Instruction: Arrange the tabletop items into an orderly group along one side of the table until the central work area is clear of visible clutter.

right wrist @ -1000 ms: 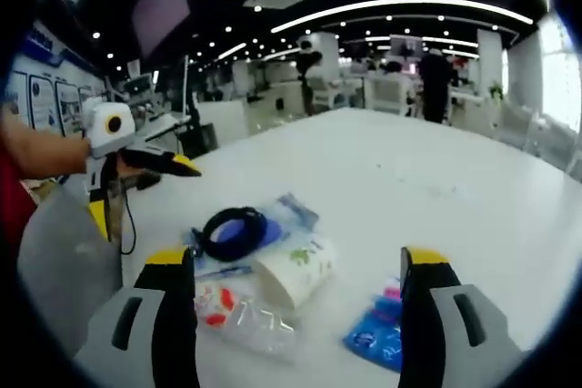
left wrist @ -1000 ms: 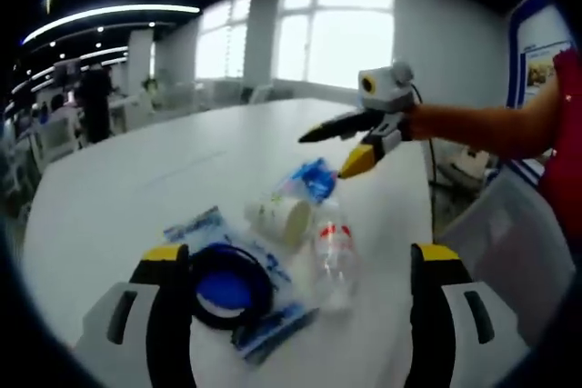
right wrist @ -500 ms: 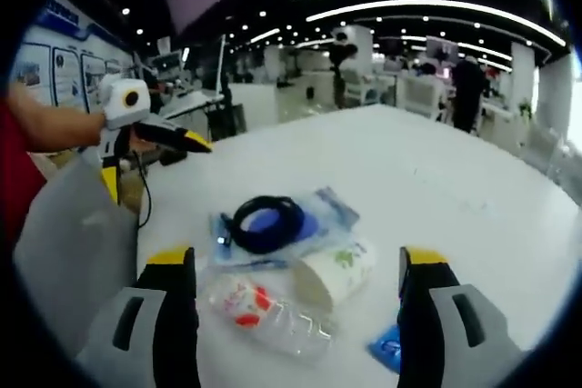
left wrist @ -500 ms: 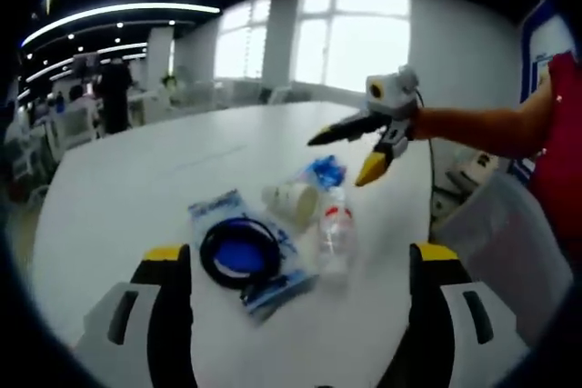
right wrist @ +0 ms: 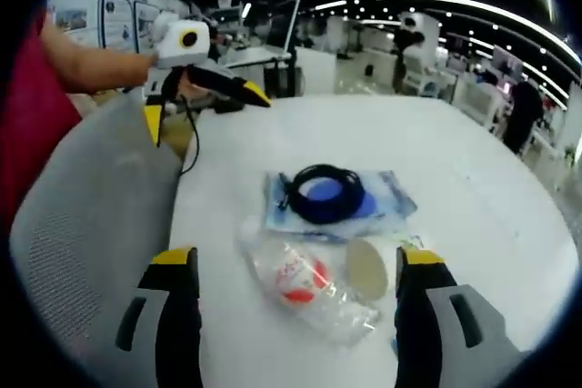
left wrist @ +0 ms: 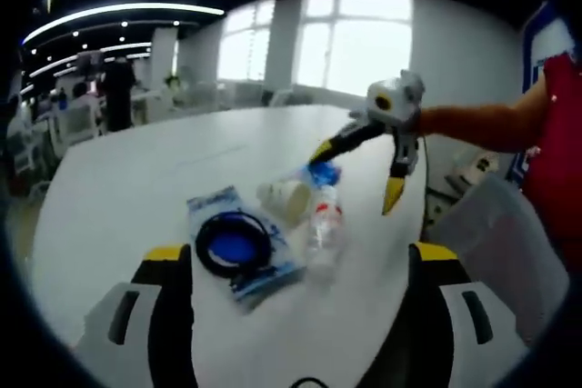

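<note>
A black cable coil [left wrist: 235,244] lies on a blue-and-clear packet in the left gripper view. Beside it are a paper cup [left wrist: 284,195] on its side, a clear bottle [left wrist: 323,224] with a red label, and a small blue packet [left wrist: 325,173]. My left gripper [left wrist: 300,256] is open, short of the cluster. My right gripper [left wrist: 355,179] hangs open over the small blue packet and the bottle. In the right gripper view my right gripper [right wrist: 296,259] straddles the bottle [right wrist: 305,283] and cup [right wrist: 368,268]. The cable coil [right wrist: 323,193] lies just beyond them. My left gripper [right wrist: 206,114] is open, farther off.
All the items sit near one edge of the white table [left wrist: 136,170]. A grey mesh chair [right wrist: 82,215] stands against the table edge [right wrist: 186,206]. People and other tables fill the room behind.
My right gripper has dropped closer over the small blue packet, cup and bottle, with its jaws spread wider. Both cameras shifted. The items lie where they were.
</note>
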`<state>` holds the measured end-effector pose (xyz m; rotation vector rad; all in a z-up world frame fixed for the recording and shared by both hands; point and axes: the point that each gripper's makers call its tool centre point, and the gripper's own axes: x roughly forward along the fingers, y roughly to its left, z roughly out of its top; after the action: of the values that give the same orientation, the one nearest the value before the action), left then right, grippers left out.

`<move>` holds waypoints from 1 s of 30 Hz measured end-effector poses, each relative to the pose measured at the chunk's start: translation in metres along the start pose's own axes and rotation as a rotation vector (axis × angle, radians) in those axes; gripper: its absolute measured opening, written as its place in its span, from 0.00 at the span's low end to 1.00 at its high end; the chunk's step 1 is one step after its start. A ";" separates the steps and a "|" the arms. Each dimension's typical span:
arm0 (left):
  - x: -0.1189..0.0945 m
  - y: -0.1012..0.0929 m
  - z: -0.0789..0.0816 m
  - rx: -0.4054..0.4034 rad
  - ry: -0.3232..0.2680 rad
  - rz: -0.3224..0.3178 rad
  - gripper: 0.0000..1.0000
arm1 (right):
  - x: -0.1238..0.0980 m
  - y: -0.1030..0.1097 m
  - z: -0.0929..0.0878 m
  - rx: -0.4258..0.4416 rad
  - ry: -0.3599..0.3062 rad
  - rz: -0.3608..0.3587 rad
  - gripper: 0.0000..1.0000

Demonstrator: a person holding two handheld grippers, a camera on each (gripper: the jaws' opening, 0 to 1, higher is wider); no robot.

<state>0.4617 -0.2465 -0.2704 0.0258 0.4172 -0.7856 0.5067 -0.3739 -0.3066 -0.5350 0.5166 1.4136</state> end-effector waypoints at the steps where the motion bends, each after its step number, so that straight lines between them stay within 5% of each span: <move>1: -0.001 -0.001 -0.001 0.001 0.001 -0.001 0.96 | 0.000 0.004 -0.001 -0.011 0.008 0.019 0.86; 7: -0.005 -0.003 -0.001 0.000 0.000 -0.003 0.95 | 0.001 0.017 -0.015 -0.090 0.105 0.119 0.84; 30: -0.012 -0.003 -0.014 -0.048 0.002 -0.003 0.93 | 0.023 0.000 -0.047 -0.232 0.342 0.352 0.64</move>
<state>0.4471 -0.2382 -0.2788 -0.0184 0.4381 -0.7782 0.5081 -0.3852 -0.3576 -0.9159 0.7520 1.7401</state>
